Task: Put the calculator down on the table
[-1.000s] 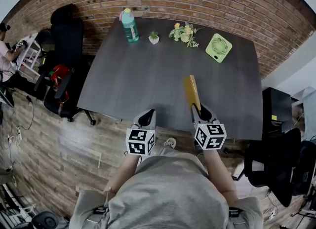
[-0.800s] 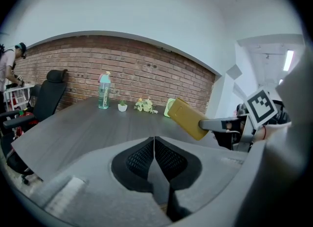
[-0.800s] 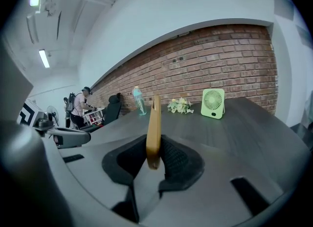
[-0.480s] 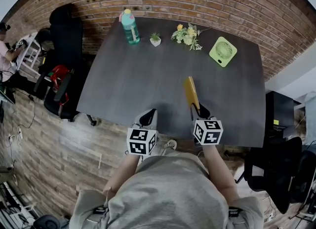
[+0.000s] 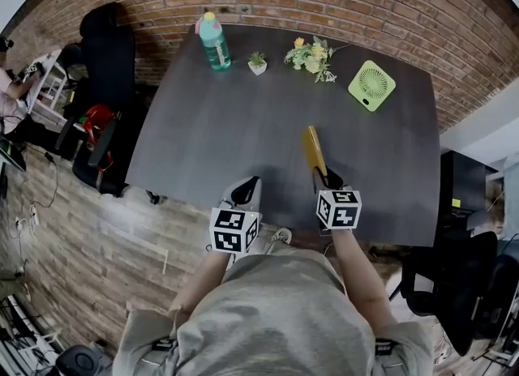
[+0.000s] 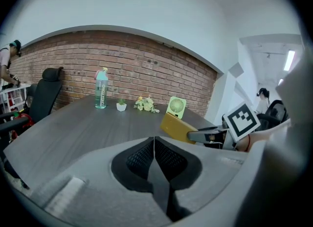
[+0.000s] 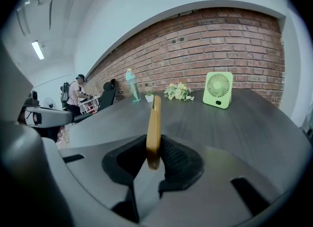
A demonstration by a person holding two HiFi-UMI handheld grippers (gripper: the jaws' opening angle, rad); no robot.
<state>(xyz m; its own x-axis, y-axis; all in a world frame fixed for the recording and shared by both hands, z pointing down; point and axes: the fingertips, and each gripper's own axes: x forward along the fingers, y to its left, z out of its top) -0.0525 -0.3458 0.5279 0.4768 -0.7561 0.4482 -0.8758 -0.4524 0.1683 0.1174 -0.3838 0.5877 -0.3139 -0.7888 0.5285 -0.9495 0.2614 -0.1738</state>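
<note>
Right tool [image 7: 154, 156] clamped on a flat mustard-yellow calculator [image 7: 154, 123], black ribbed pads pressing both faces. Held edge-on, near end down in the gap between the pads, far end rising over the dark grey wood-grain table [image 7: 244, 128]. Along the far side of the table, left to right: a tall teal plastic bottle [image 7: 130, 86], a small white plant pot [image 7: 149, 97], a loose bunch of pale yellow and white flowers [image 7: 179, 91], a square light-green desk fan [image 7: 217, 89] standing upright. Behind them, a red brick wall [image 7: 220, 40]. Far left, beside the table's end, a black office chair [image 7: 107, 95] and, beyond it, a person [image 7: 77, 90] near a white wire rack [image 7: 89, 104].
</note>
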